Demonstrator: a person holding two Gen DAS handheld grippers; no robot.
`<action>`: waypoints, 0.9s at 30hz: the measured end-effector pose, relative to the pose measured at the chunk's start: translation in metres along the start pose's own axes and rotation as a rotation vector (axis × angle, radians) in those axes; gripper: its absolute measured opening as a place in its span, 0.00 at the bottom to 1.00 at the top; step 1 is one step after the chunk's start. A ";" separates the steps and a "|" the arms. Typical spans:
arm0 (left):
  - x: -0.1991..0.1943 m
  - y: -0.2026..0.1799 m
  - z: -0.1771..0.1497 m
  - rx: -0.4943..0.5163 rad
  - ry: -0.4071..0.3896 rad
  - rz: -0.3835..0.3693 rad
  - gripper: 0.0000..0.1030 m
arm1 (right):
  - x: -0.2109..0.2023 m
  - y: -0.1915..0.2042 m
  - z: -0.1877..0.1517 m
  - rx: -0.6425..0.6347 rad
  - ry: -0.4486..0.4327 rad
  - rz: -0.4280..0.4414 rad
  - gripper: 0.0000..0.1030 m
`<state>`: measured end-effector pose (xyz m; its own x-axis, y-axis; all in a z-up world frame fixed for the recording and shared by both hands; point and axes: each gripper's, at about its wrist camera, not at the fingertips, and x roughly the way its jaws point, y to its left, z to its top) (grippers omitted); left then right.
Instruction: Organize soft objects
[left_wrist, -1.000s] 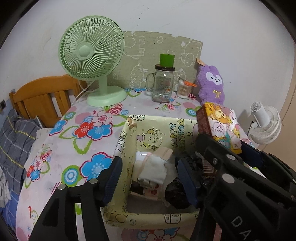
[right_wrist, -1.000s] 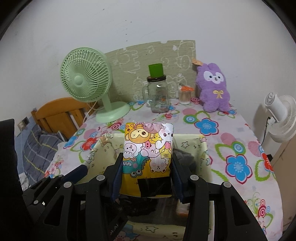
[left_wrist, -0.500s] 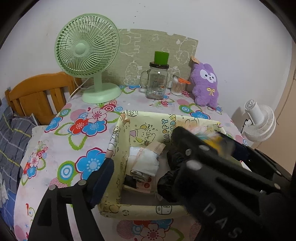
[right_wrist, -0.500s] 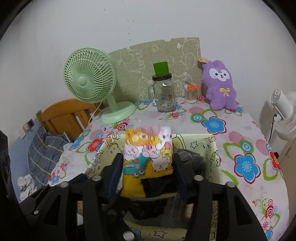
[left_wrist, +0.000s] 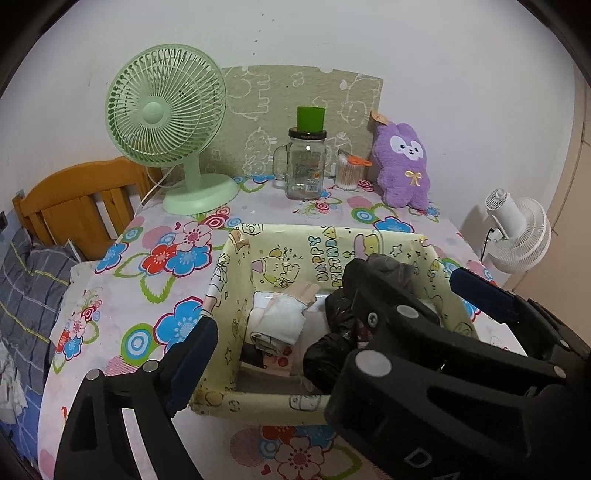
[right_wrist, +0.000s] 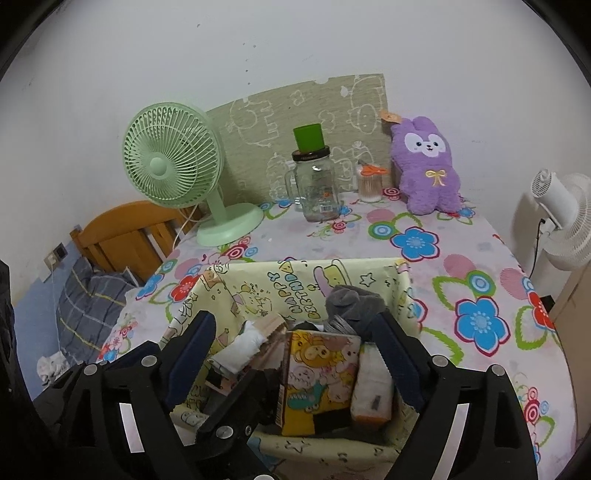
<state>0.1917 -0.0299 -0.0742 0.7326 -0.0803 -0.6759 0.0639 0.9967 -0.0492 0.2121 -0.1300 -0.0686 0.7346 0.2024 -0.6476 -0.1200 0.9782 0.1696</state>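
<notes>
A pale yellow cartoon-print box (left_wrist: 236, 295) (right_wrist: 255, 280) stands on the flowered table. In it lie a white folded cloth (left_wrist: 280, 321) (right_wrist: 242, 347), black and grey fabric (right_wrist: 352, 304), and a yellow cartoon-print pack (right_wrist: 319, 376) standing upright beside a white pack (right_wrist: 371, 391). My right gripper (right_wrist: 295, 365) is open above the box, its fingers on either side of the yellow pack, apart from it. My left gripper (left_wrist: 340, 325) is open at the box's near side; the right gripper's black body hides its right half and the box's right part.
At the table's back stand a green fan (left_wrist: 166, 114), a glass jar with a green cup (left_wrist: 306, 162), a cotton swab pot (left_wrist: 347, 173) and a purple plush rabbit (left_wrist: 402, 166). A wooden chair (left_wrist: 77, 206) is left, a white fan (left_wrist: 517, 232) right.
My right gripper lowered the yellow cartoon-print pack into the box, then opened and let it go. It now stands in the box. My left gripper stayed open.
</notes>
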 end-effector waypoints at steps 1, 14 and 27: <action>-0.002 -0.001 0.000 0.002 -0.002 -0.001 0.89 | -0.003 -0.001 -0.001 0.001 -0.003 -0.003 0.88; -0.042 -0.013 -0.012 0.019 -0.049 -0.016 0.96 | -0.055 0.001 -0.009 -0.015 -0.059 -0.057 0.92; -0.086 -0.010 -0.021 0.003 -0.111 -0.014 0.99 | -0.113 0.001 -0.018 -0.029 -0.130 -0.098 0.93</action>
<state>0.1142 -0.0326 -0.0312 0.8020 -0.0942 -0.5898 0.0763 0.9956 -0.0553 0.1176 -0.1512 -0.0086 0.8240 0.0998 -0.5577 -0.0611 0.9943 0.0876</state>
